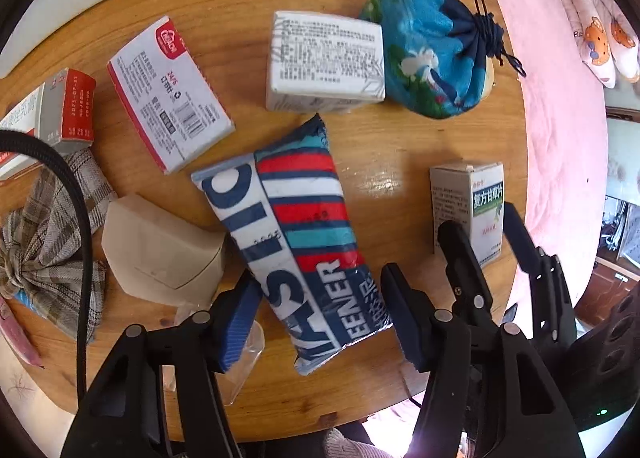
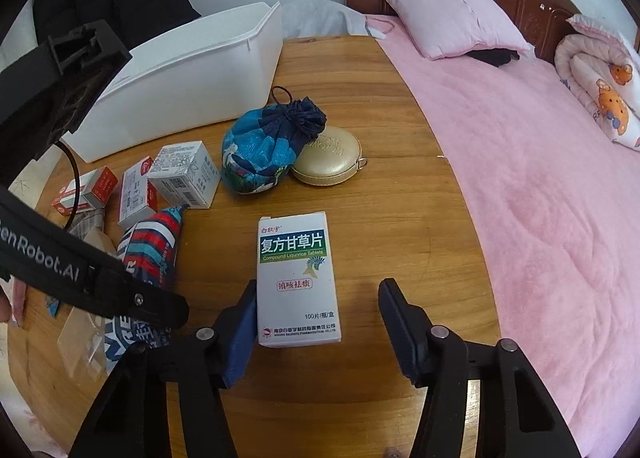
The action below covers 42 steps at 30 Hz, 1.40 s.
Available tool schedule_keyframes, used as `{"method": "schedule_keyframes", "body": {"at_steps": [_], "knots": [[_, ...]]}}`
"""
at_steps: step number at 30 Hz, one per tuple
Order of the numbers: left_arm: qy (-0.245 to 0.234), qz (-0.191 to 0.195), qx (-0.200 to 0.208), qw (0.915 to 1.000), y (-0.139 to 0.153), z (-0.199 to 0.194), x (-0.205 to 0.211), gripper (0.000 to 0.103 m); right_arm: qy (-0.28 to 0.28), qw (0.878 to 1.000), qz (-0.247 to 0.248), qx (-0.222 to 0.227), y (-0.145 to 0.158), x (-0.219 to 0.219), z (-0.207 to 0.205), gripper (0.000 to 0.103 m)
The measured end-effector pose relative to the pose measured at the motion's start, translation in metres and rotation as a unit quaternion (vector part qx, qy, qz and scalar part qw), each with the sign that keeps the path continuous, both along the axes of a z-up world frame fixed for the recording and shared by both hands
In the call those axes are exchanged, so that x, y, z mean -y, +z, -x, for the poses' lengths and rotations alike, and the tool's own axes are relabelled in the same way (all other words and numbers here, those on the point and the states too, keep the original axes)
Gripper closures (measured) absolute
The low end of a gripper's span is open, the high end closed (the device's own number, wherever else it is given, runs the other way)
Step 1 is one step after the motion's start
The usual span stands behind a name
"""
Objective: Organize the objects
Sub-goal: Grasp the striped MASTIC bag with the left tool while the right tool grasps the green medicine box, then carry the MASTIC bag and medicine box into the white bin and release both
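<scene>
A striped tissue pack (image 1: 304,234) lies on the round wooden table (image 1: 400,162), between the open jaws of my left gripper (image 1: 320,322). A white-and-green medicine box (image 2: 297,278) stands between the open jaws of my right gripper (image 2: 318,322); its left pad touches the box, the right pad stands apart. The box (image 1: 468,210) and the right gripper (image 1: 480,242) also show in the left wrist view. The tissue pack (image 2: 150,250) lies left of the box, partly behind the left gripper's arm.
A white bin (image 2: 192,78) stands at the table's back. Around lie a blue drawstring pouch (image 1: 432,54), a white carton (image 1: 326,62), red-and-white boxes (image 1: 168,94), a tan box (image 1: 160,250), a plaid pouch (image 1: 44,242) and a gold case (image 2: 330,160). A pink bed (image 2: 520,178) borders the table.
</scene>
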<state>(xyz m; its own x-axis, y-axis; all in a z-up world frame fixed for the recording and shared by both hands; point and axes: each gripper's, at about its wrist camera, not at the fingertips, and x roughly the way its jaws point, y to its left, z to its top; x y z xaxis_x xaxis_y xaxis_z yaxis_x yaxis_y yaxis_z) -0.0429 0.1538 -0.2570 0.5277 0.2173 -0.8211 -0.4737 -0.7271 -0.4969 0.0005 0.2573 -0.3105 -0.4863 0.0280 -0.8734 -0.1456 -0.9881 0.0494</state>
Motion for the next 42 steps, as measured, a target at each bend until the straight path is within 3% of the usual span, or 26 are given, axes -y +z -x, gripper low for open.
{"method": "schedule_keyframes", "body": {"at_steps": [3, 5, 13, 22, 32, 42], "knots": [[-0.003, 0.007, -0.011, 0.9999, 0.002, 0.000, 0.000, 0.048, 0.010, 1.000, -0.014, 0.007, -0.002, 0.003, -0.003, 0.067], [-0.007, 0.011, -0.019, 0.9997, 0.003, -0.001, 0.000, 0.056, 0.012, 1.000, -0.015, 0.009, -0.001, 0.003, -0.006, 0.067], [-0.029, 0.027, -0.047, 0.9981, 0.016, -0.010, 0.007, 0.059, 0.008, 1.000, 0.016, -0.003, 0.013, 0.003, -0.020, 0.068], [-0.057, -0.020, -0.139, 0.9885, 0.083, -0.011, 0.021, 0.060, 0.010, 0.999, 0.037, -0.026, 0.047, 0.013, -0.030, 0.068], [-0.042, -0.072, -0.251, 0.9645, 0.156, 0.006, 0.036, 0.060, 0.010, 0.997, 0.039, -0.059, 0.099, 0.029, -0.027, 0.068], [-0.006, -0.107, -0.349, 0.9311, 0.208, 0.036, 0.060, 0.060, 0.005, 0.994, 0.044, -0.100, 0.160, 0.042, -0.014, 0.068]]}}
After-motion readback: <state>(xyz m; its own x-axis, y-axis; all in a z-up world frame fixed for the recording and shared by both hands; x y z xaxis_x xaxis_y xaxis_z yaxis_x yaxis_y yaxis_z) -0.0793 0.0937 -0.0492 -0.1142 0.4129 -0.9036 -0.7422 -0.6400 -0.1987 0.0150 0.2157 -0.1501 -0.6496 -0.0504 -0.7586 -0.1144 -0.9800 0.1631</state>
